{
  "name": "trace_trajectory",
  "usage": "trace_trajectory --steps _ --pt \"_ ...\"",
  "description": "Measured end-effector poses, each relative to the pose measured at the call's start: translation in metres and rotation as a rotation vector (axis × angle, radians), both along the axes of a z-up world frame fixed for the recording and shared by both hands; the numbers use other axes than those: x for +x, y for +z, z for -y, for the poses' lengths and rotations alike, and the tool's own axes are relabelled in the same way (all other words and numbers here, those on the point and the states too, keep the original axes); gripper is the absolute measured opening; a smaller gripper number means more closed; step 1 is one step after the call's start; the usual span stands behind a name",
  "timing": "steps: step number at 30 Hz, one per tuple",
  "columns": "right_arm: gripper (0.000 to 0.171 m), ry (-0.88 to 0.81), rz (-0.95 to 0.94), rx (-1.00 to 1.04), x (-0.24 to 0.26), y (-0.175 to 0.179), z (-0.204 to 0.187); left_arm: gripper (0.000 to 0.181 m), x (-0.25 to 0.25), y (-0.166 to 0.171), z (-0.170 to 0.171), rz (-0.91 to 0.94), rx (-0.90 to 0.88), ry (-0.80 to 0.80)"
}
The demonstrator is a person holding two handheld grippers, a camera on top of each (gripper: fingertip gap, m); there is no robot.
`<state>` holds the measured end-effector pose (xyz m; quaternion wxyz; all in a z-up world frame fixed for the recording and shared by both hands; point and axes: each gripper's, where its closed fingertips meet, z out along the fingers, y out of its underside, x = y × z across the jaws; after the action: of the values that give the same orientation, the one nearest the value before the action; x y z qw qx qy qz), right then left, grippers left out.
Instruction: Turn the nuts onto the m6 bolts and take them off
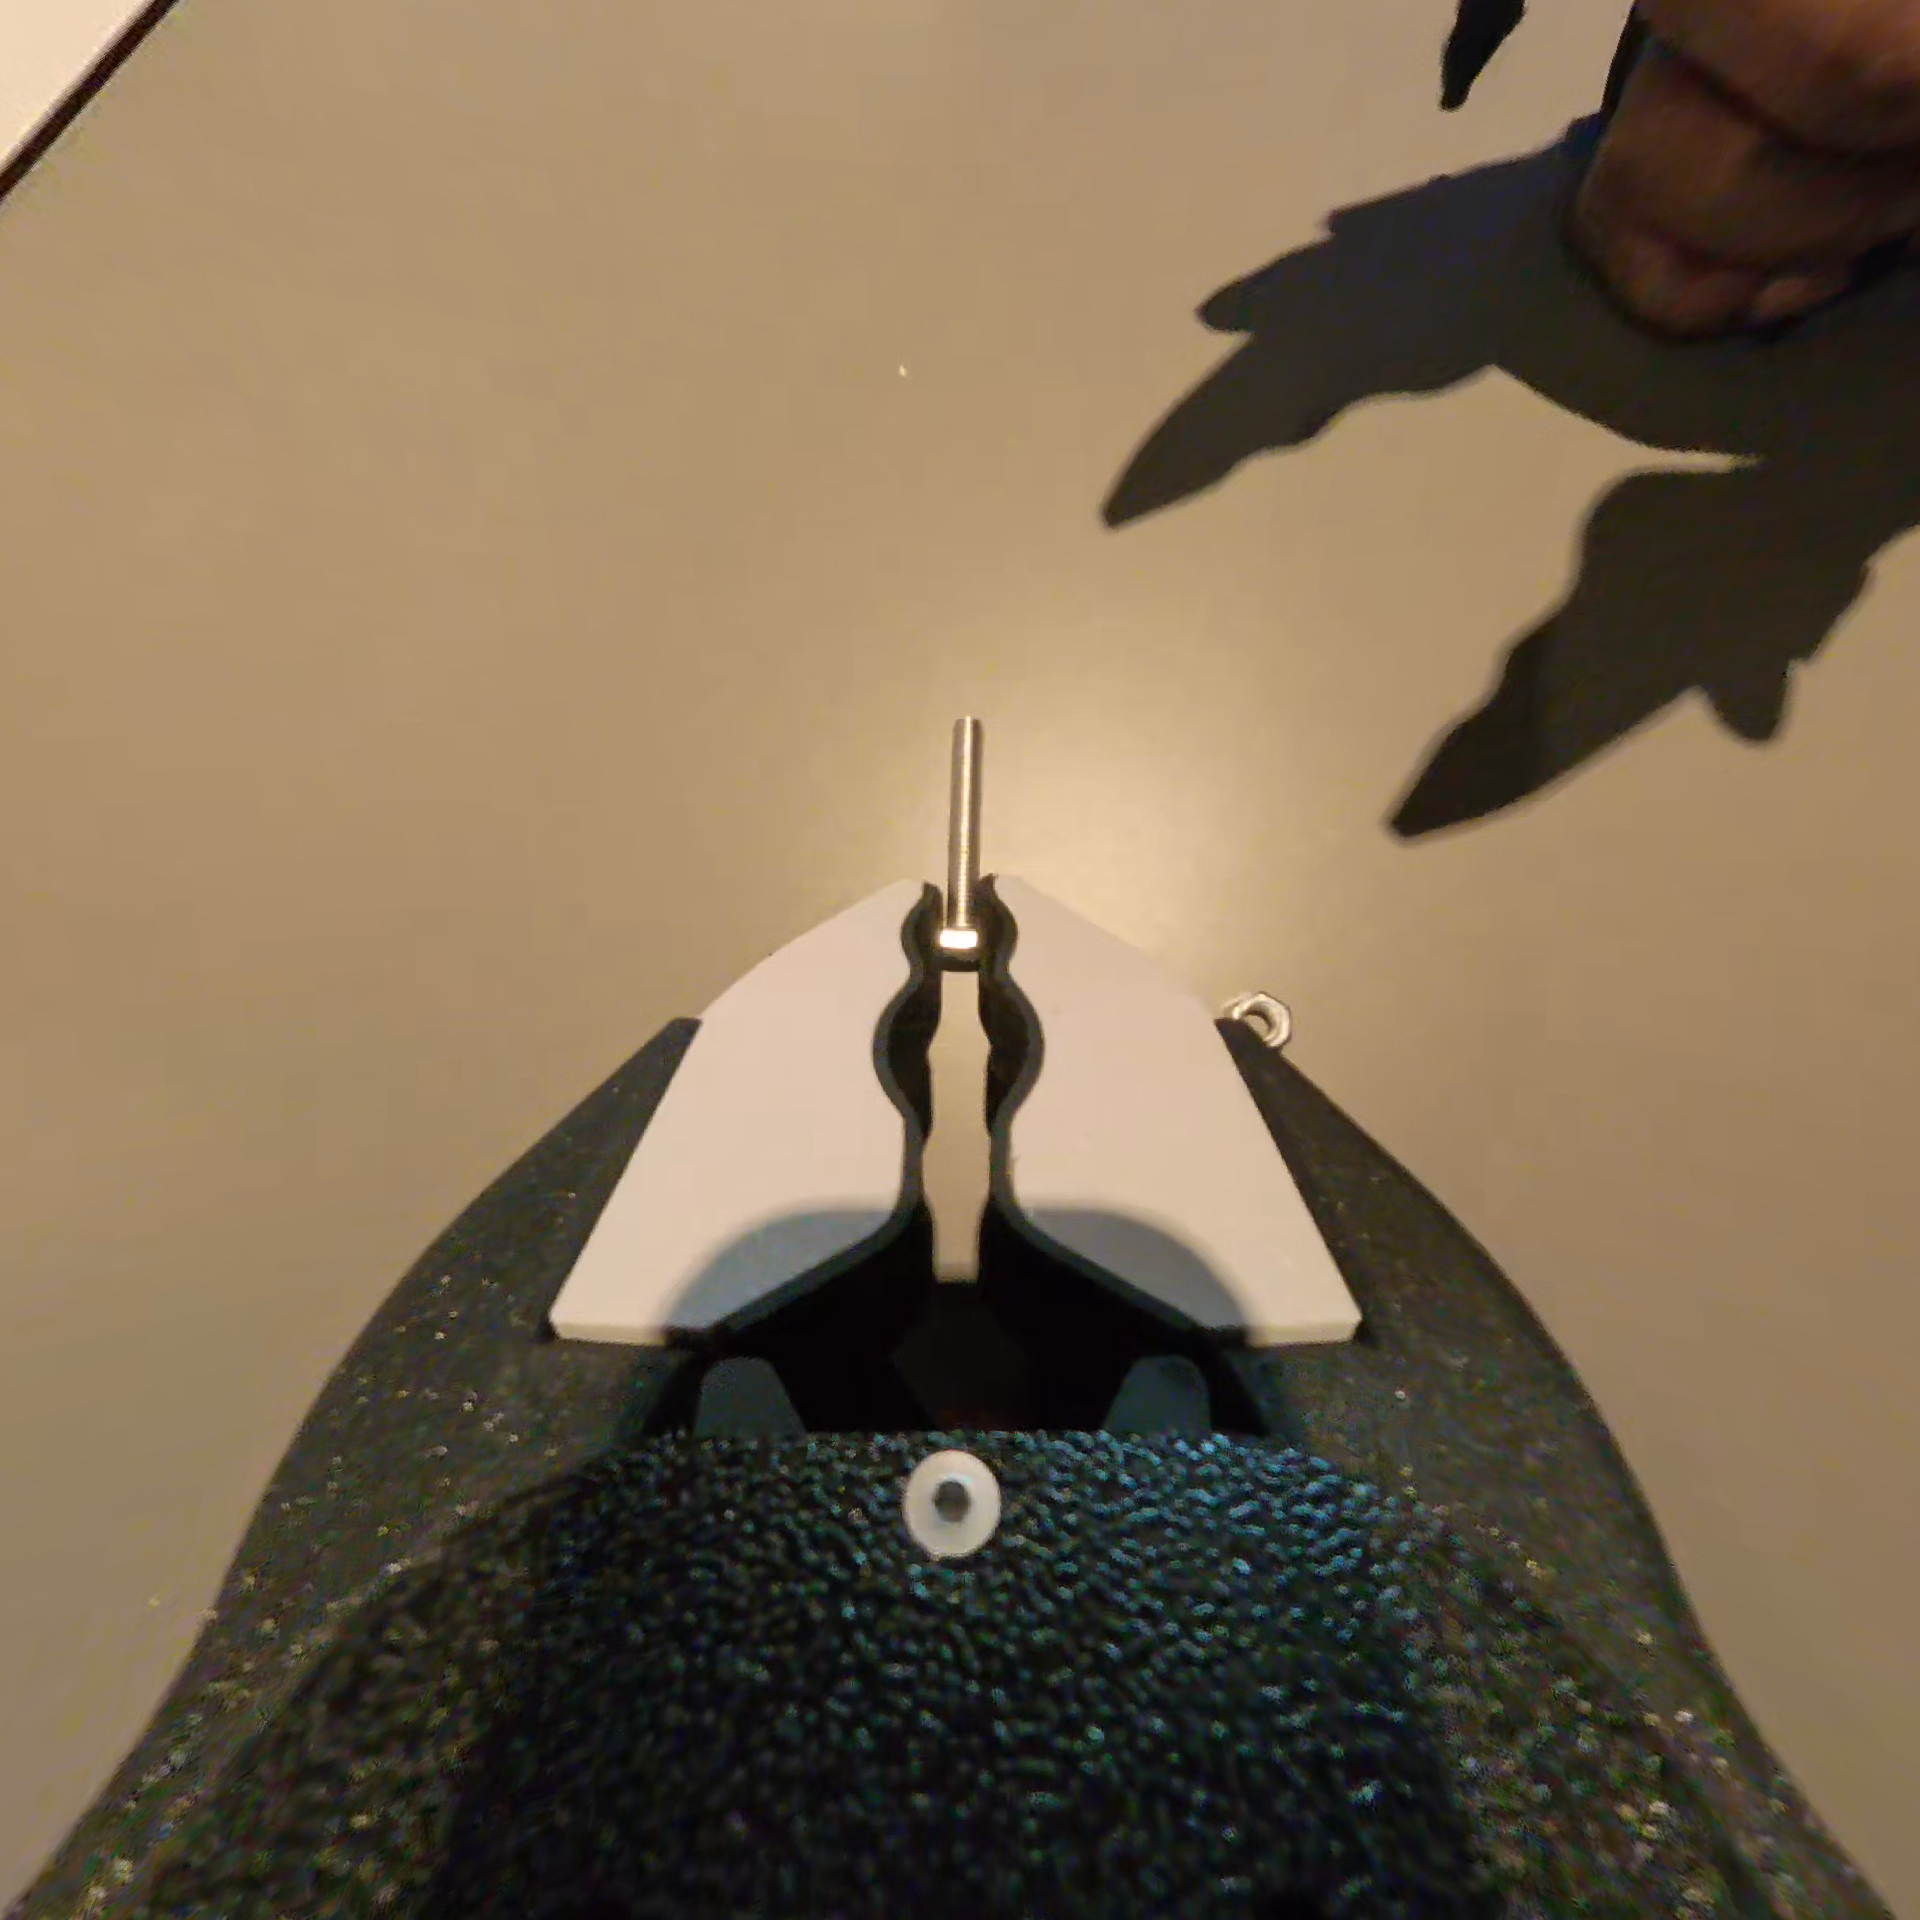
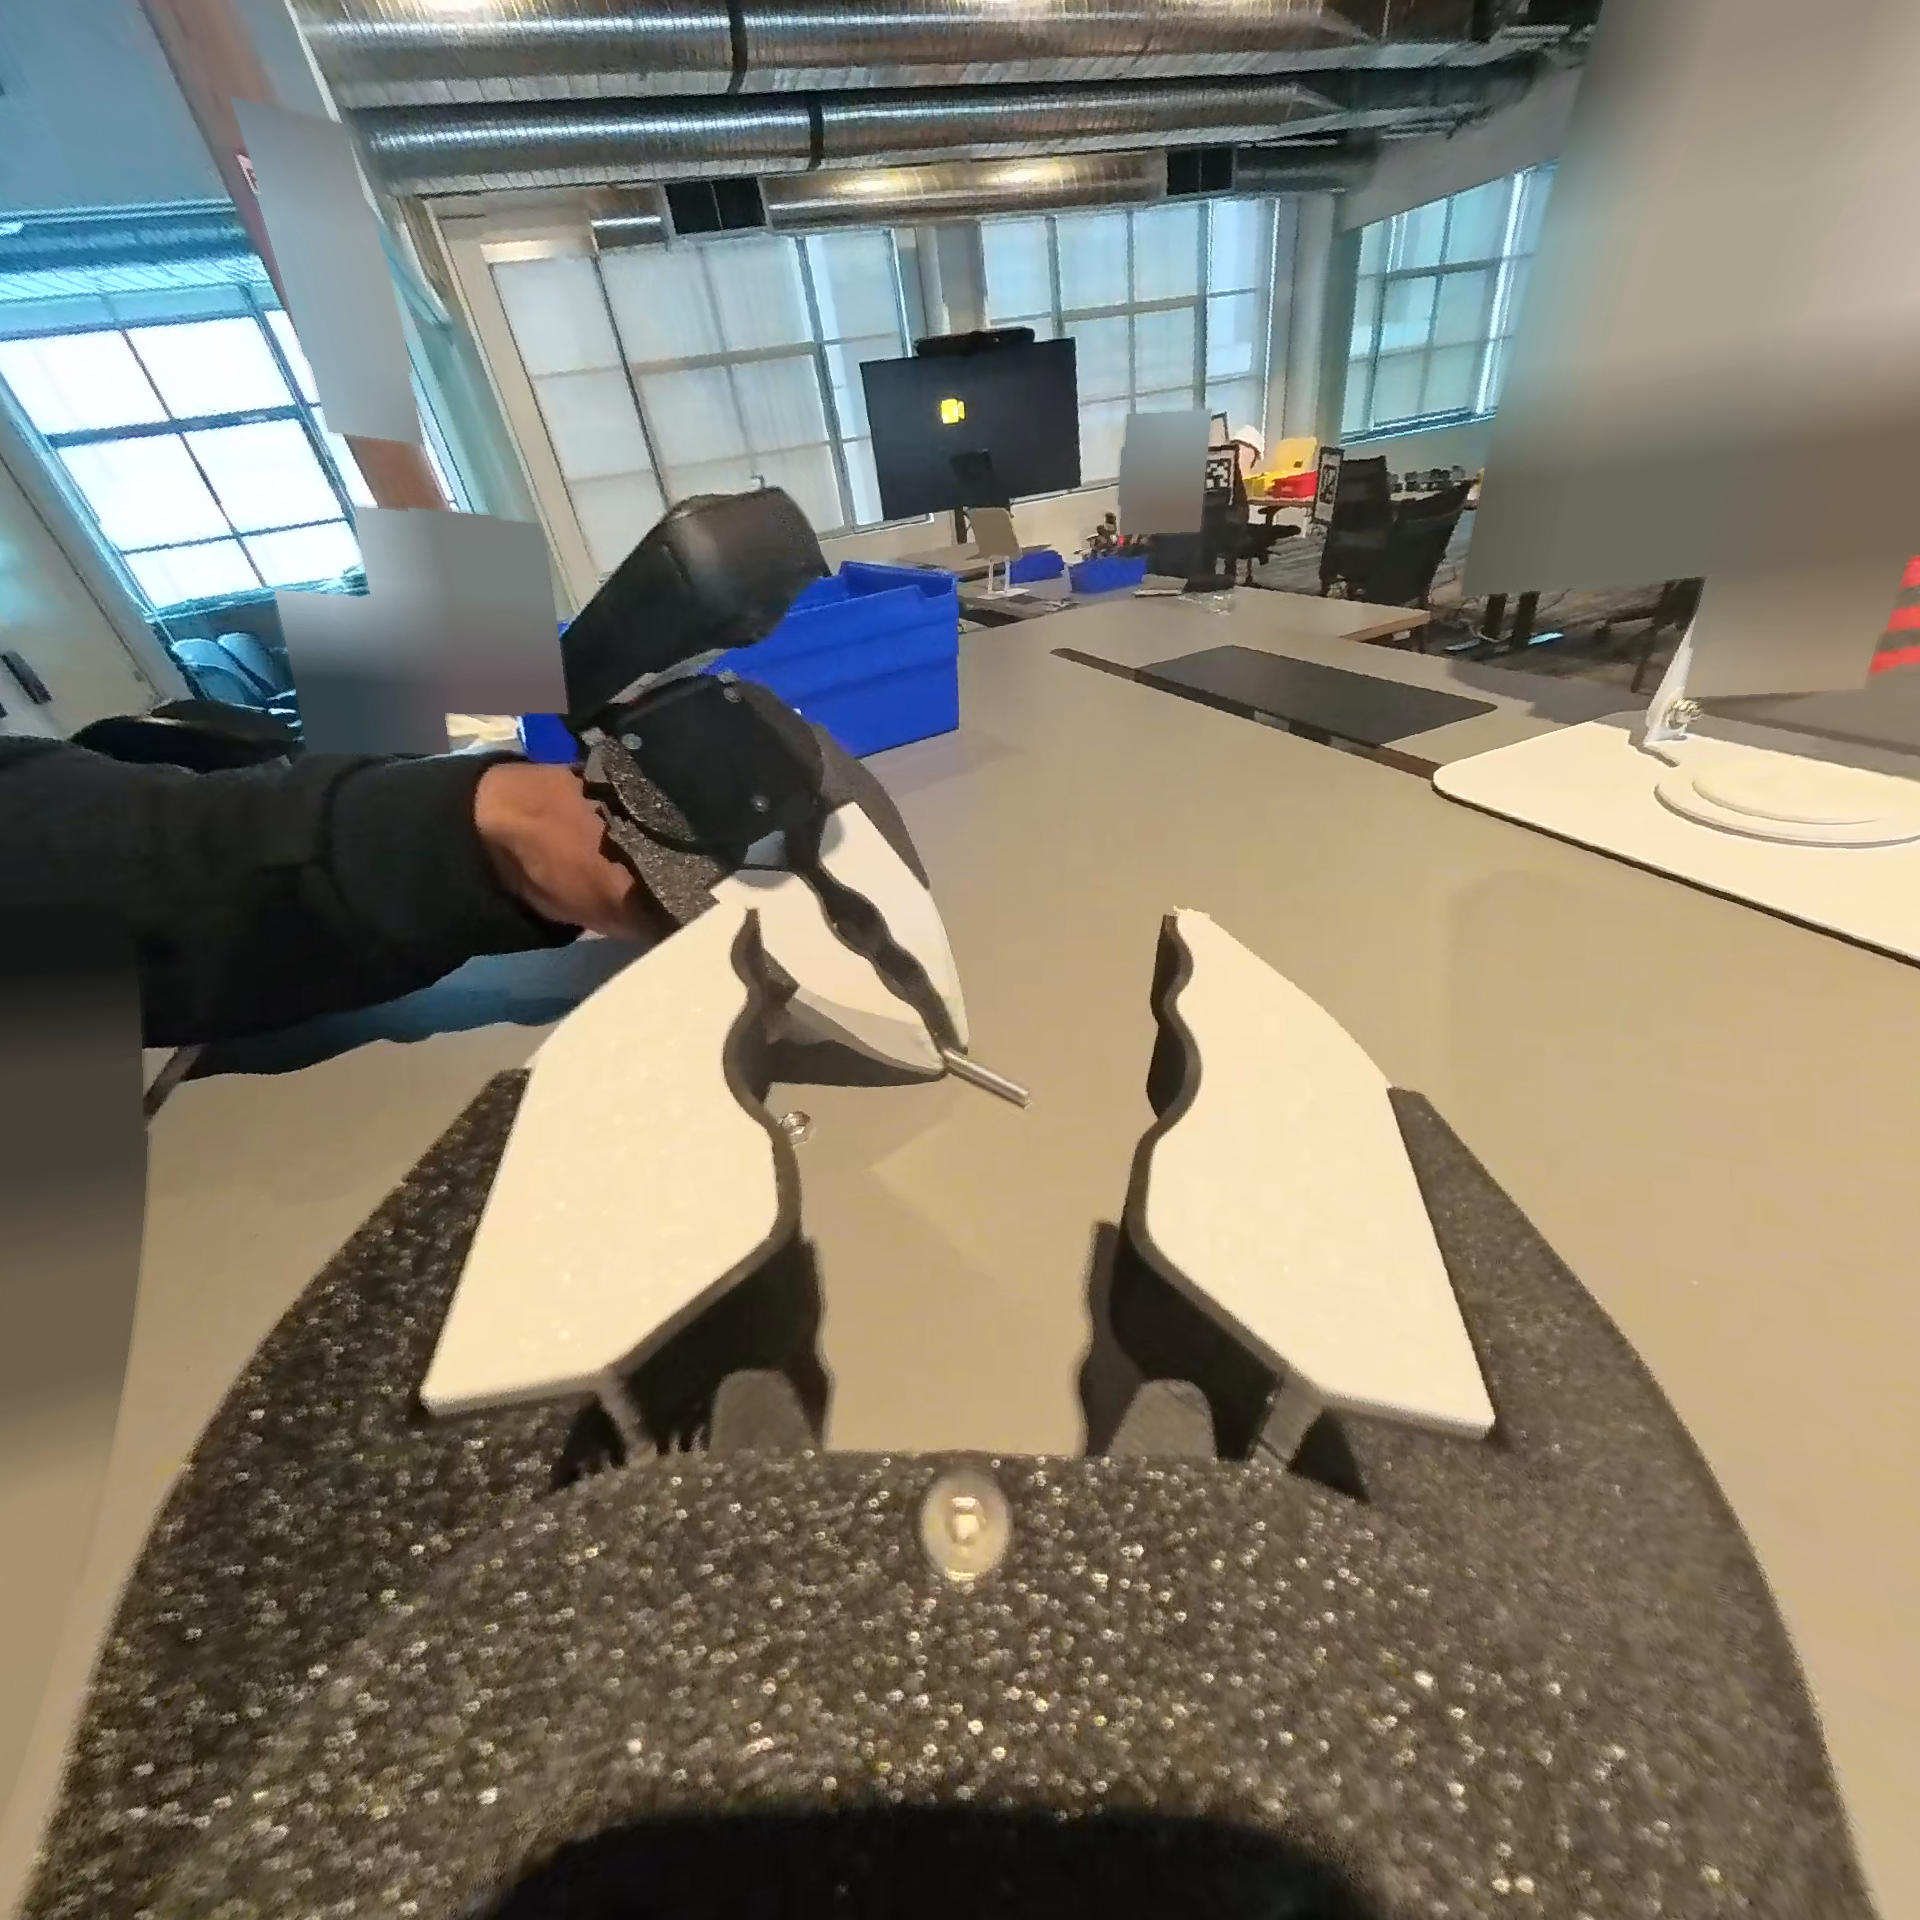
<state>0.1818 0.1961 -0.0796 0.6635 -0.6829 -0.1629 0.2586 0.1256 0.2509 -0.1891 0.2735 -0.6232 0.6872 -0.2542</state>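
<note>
My left gripper (image 1: pixel 961 904) is shut on the head end of a thin steel bolt (image 1: pixel 964 810), whose threaded shaft sticks straight out past the fingertips over the tan table. A small steel nut (image 1: pixel 1259 1016) lies on the table just right of the left gripper. In the right wrist view the left gripper (image 2: pixel 951 1039) points down at the table with the bolt (image 2: pixel 992 1081) jutting from its tip, and the nut (image 2: pixel 798 1124) lies below it by my right gripper's left finger. My right gripper (image 2: pixel 961 935) is open and empty, just in front of the bolt.
A grey table (image 2: pixel 1351 1039) spreads ahead. A white pad with a monitor stand (image 2: pixel 1714 800) sits at the right, a dark mat (image 2: pixel 1320 691) farther back, and blue bins (image 2: pixel 873 644) behind the left gripper. A hand and the gripper's shadow (image 1: pixel 1558 468) show at upper right in the left wrist view. My right fingertips sit around 15 centimeters from my left ones.
</note>
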Motion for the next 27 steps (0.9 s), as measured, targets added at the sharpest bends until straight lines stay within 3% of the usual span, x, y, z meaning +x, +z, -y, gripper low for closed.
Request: trace_trajectory --steps 1,7,10,14,17,21,23,27 --pt "0.072 0.002 -0.006 -0.003 0.0 0.0 0.0 0.006 0.0 0.0 0.0 0.001 0.002 -0.001" --pt "0.071 -0.001 -0.064 -0.037 0.006 0.0 -0.004 0.005 0.002 0.014 -0.005 0.101 -0.108 0.033" --pt "0.07 -0.003 -0.157 -0.083 0.013 0.002 -0.01 0.005 0.012 0.043 -0.011 0.287 -0.175 0.026" --pt "0.066 0.046 -0.351 -0.084 0.019 0.02 -0.037 0.005 0.036 0.105 -0.024 0.635 -0.116 -0.041" --pt "0.065 0.087 -0.447 -0.056 0.02 0.034 -0.068 0.005 0.047 0.12 -0.039 0.791 -0.043 -0.033" --pt "0.059 0.123 -0.405 -0.047 0.008 0.024 -0.092 0.005 0.04 0.125 -0.048 0.907 0.013 0.026" --pt "0.057 0.139 -0.376 -0.036 0.003 0.023 -0.093 0.005 0.035 0.121 -0.049 0.876 0.085 0.01" --pt "0.054 0.14 -0.248 -0.078 -0.008 0.012 -0.096 0.005 0.034 0.117 -0.05 0.875 0.059 -0.009"
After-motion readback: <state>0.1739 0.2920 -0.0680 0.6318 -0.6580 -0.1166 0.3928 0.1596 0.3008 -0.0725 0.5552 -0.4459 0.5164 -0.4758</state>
